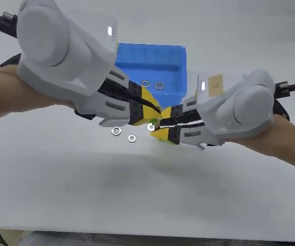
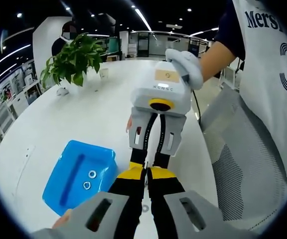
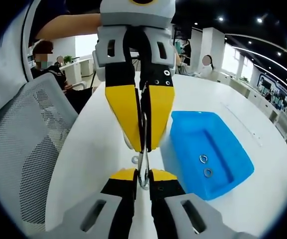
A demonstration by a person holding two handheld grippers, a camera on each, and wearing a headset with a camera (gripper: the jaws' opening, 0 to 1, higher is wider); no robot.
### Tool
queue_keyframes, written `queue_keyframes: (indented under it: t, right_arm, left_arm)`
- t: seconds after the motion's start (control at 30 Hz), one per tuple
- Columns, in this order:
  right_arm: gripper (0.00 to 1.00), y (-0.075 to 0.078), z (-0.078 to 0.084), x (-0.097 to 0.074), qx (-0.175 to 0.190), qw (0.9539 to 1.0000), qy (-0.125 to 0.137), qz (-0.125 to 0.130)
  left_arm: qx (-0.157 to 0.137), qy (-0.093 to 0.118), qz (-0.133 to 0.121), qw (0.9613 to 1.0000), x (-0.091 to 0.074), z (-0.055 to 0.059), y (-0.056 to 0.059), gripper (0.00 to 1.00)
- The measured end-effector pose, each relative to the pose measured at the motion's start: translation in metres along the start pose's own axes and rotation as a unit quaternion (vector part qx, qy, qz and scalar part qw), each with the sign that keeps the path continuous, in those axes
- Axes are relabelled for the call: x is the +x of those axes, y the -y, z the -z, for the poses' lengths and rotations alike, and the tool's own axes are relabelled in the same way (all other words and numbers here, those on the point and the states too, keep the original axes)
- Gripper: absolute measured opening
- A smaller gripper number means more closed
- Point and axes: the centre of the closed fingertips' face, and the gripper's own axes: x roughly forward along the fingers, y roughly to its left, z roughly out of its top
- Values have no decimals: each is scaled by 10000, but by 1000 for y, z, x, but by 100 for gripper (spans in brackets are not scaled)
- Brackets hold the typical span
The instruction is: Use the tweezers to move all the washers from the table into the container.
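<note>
Silver thin tweezers [image 3: 143, 162], gripped by left tongs [image 3: 142, 147], also right tongs [image 3: 143, 175]

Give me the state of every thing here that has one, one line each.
left gripper: shut on the tweezers
right gripper: jaws narrow about the tweezers' end, grip unclear
tweezers: spanning both grippers' jaws
container: open, holding two washers
three washers: lying flat on the table, not yet moved
</note>
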Motion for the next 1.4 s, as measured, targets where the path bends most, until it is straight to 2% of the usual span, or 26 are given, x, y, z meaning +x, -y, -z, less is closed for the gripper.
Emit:
queue_keyframes:
  t: [0.17,0.33,0.57,0.77,0.83,0.9,1.23,1.4]
  right_arm:
    - [10,-2,0,1,-143,9999,-49,73]
    - [10,-3,-2,1,-88,9999,-44,51]
    - [10,-2,-15,-5,-157,9998,17,100]
    - [10,2,-32,-12,-301,9993,84,211]
    - [10,3,-36,-14,-349,9991,94,217]
    - [10,5,-40,-15,-396,9989,121,235]
    - [10,10,-60,-26,-508,9977,236,392]
    - [10,17,-73,-31,-636,9964,287,483]
  left_arm:
    - [-33,21,17,10000,-1,0,3,7]
    - [-7,-15,32,10000,-4,0,5,6]
    - [32,41,-8,10000,-14,-9,5,6]
    - [123,119,-125,9998,-30,-18,2,6]
    - [144,138,-157,9997,-32,-15,0,6]
    - [177,155,-197,9995,-36,-17,-2,6]
    - [309,262,-327,9986,-52,-31,-7,6]
    - [389,344,-446,9977,-64,-41,-15,6]
